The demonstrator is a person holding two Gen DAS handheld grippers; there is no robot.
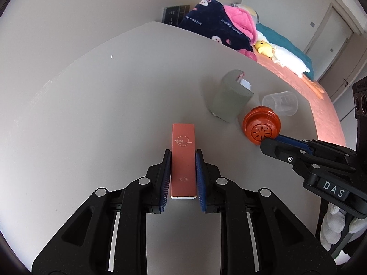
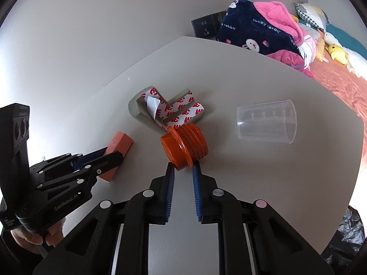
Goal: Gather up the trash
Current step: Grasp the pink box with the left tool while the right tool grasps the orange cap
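Left gripper (image 1: 183,158): black frame, blue ribbed pads, clamped on the long sides of a slim salmon-orange cardboard box (image 1: 183,158) printed "Willove", which lies on the grey tabletop (image 1: 91,119).

Right gripper (image 2: 183,166): same build, fingertips closed on the flange of an orange threaded plastic plug (image 2: 182,147) lying on its side on the tabletop, to the right of the box.

Grey foam corner guard (image 2: 146,112): just behind the plug, touching it; red-and-white adhesive backing, one strip peeled up.

Clear plastic measuring cup (image 2: 267,121): on its side, right of the plug, apart from it.

Beyond the table edge: dark blue and pink fleece blanket (image 1: 220,27) printed with rabbits, yellow plush toy (image 1: 263,48), salmon bedspread (image 1: 321,105).
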